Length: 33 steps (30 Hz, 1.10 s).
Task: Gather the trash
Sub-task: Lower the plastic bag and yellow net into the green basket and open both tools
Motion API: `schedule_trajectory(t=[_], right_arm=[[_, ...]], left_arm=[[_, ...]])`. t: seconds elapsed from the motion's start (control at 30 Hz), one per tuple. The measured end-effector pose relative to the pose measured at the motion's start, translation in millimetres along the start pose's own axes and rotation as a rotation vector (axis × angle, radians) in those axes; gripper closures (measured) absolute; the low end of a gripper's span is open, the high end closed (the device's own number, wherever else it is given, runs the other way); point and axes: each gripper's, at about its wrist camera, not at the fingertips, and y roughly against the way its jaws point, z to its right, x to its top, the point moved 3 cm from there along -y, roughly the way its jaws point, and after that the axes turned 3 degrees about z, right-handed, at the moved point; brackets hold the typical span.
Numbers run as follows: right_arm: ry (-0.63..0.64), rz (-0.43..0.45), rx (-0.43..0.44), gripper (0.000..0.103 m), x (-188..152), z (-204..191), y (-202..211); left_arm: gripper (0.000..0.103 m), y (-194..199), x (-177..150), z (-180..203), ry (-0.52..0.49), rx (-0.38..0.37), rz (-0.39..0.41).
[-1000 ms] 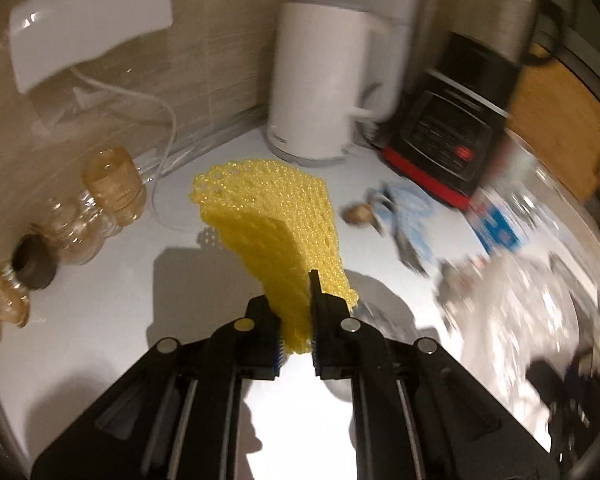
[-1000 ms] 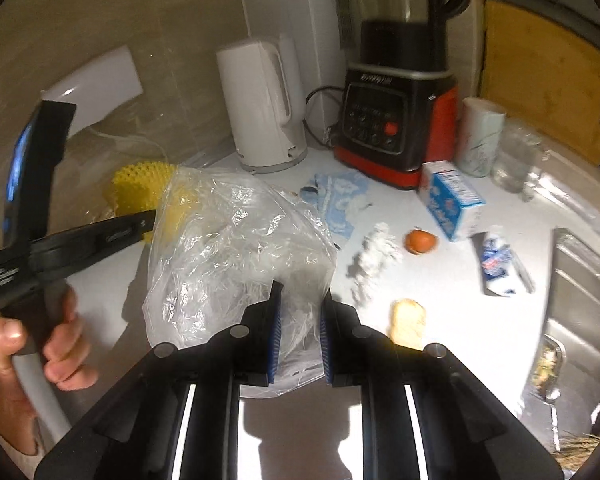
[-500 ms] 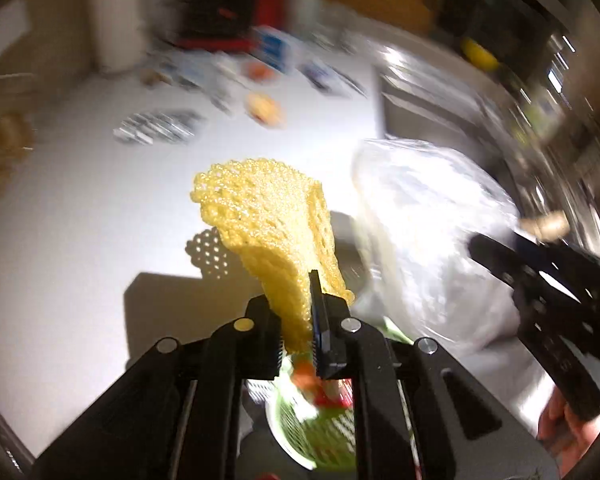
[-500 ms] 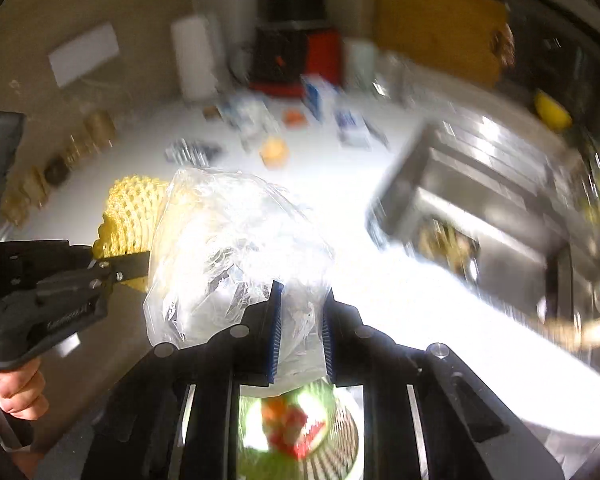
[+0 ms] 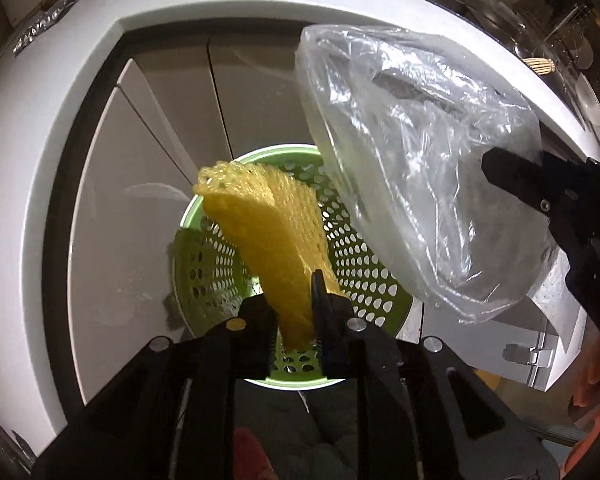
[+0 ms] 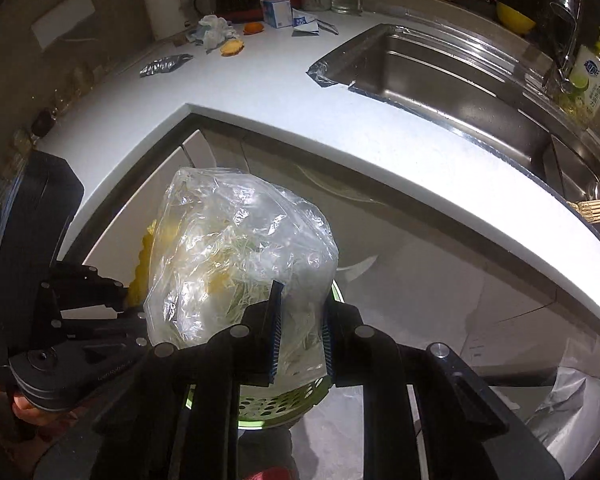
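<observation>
With my left gripper (image 5: 294, 312) jaws pinching the yellow foam net (image 5: 268, 232) and my right gripper (image 6: 300, 336) pinching the clear bag (image 6: 236, 256), both over the green bin (image 5: 364, 280), I should release squarely above its mouth.

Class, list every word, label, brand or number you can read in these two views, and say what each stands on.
None reads in full.
Green-labelled bottle by the sink: print too small.
Blue-and-white carton on the counter: blurred.
Left gripper body, right wrist view: faint, cut-off lettering.
Right gripper body, left wrist view: fragment only, unclear.
</observation>
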Motion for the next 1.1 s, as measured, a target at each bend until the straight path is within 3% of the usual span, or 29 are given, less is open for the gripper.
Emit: schedule_trajectory(t=[0.1,0.13,0.47,0.6,0.73,0.87,0.9,1.0,1.03,1.1], right_arm=[[0.001,-0.001,0.008,0.084,-3,2,-1],[0.003,-0.002,0.010,0.084,-3,2,-2],[0.012,0.011,0.044,0.084,-3,4,1],[0.020,0.012,0.069,0.084,-4,3,4],[0.049,0.009,0.084,0.082,-13,-2,6],[0.102,-0.024,0.082,0.082,-28,-12,-7],[0.121,-0.044,0.084,0.075,-34,-16,-16],[0.149,-0.086,0.071,0.026,-48,-24,-36],[0.151,-0.088,0.067,0.021,-50,-25,-40],[0.150,-0.098,0.083,0.021,-53,-28,-44]], left_arm=[[0.050,10,-3,2,0.008,0.006,0.033],[0.044,16,-3,2,0.008,0.016,0.055],[0.031,50,5,-10,0.064,0.025,0.143],[0.025,75,11,-28,0.129,0.031,0.203],[0.015,106,20,-47,0.176,0.077,0.295],[0.014,124,22,-68,0.215,0.152,0.346],[0.014,127,21,-74,0.234,0.164,0.352],[0.014,130,16,-94,0.303,0.174,0.355],[0.014,131,14,-98,0.321,0.176,0.354],[0.014,131,9,-110,0.366,0.174,0.351]])
